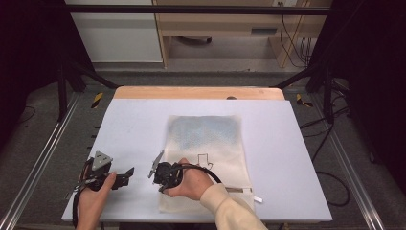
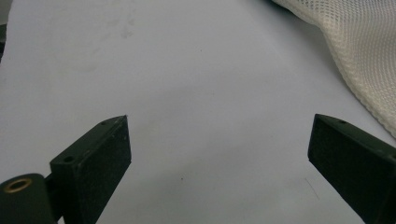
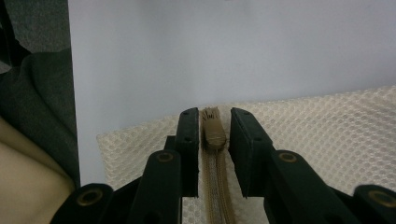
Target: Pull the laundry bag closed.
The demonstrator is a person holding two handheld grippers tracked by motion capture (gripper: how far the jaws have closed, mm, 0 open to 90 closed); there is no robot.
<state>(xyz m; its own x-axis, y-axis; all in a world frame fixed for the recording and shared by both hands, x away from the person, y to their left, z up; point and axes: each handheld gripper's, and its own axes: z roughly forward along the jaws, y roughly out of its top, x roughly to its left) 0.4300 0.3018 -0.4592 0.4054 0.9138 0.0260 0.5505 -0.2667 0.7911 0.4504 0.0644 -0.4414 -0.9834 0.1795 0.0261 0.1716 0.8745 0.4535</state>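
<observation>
a cream mesh bag (image 1: 206, 153) lies flat on the white table (image 1: 287, 158), a little right of the middle, its zip (image 3: 215, 186) running along the near edge. the right gripper (image 1: 160, 184) sits at the bag's near left corner, its jaws nearly together either side of the brown zip end (image 3: 212, 128), with a thin gap showing on each side. the left gripper (image 1: 125, 176) rests on the bare table to the left, well clear of the bag, jaws wide apart and holding nothing.
</observation>
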